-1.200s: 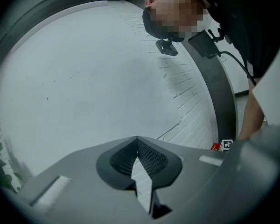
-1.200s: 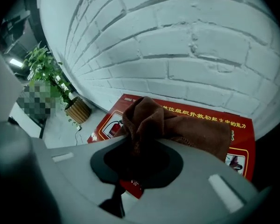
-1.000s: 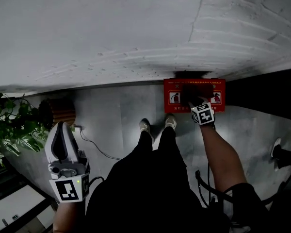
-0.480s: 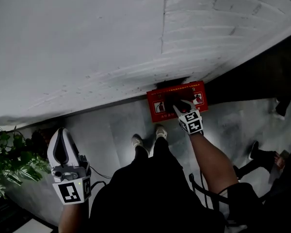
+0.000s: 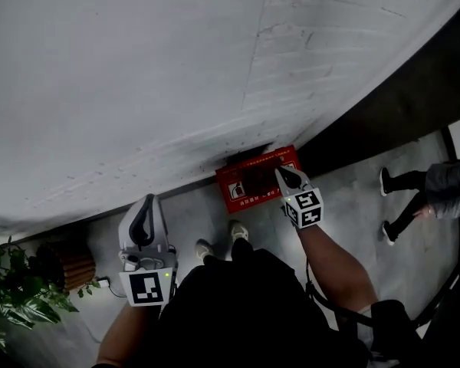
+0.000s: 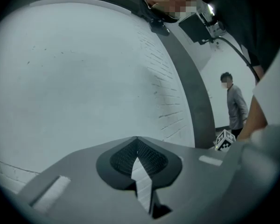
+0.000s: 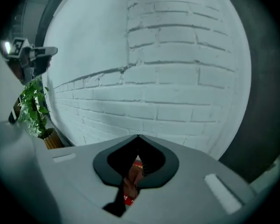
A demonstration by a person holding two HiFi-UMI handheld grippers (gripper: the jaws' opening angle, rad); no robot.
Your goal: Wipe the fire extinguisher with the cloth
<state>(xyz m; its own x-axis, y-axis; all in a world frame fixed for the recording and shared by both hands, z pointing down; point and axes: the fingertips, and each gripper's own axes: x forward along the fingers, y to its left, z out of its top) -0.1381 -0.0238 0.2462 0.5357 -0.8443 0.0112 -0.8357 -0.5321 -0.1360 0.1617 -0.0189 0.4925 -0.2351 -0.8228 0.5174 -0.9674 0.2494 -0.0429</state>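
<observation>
A red fire-extinguisher box (image 5: pixel 244 188) stands on the floor against the white brick wall; the extinguisher itself is hidden. My right gripper (image 5: pixel 280 172) hangs above the box's right end. Its jaws have just been closing, and its tips now meet. In the right gripper view a brownish-red folded cloth (image 7: pixel 132 177) shows pinched in the gap behind the tips, with the red box (image 7: pixel 127 199) below it. My left gripper (image 5: pixel 144 208) is held up on the left, pointing at the wall. It is shut and nothing is in it (image 6: pixel 136 140).
The wall (image 5: pixel 176 75) fills the space ahead, with a dark band (image 5: pixel 414 83) to its right. A potted plant (image 5: pixel 11 301) in a slatted pot (image 5: pixel 75 265) stands at the left. Another person (image 5: pixel 433 194) walks at the right. My feet (image 5: pixel 236 232) are just short of the box.
My right gripper has lifted off the top of the red box. The left gripper has shifted right, toward the middle. The head view has swung, and a walking person now shows at the right.
</observation>
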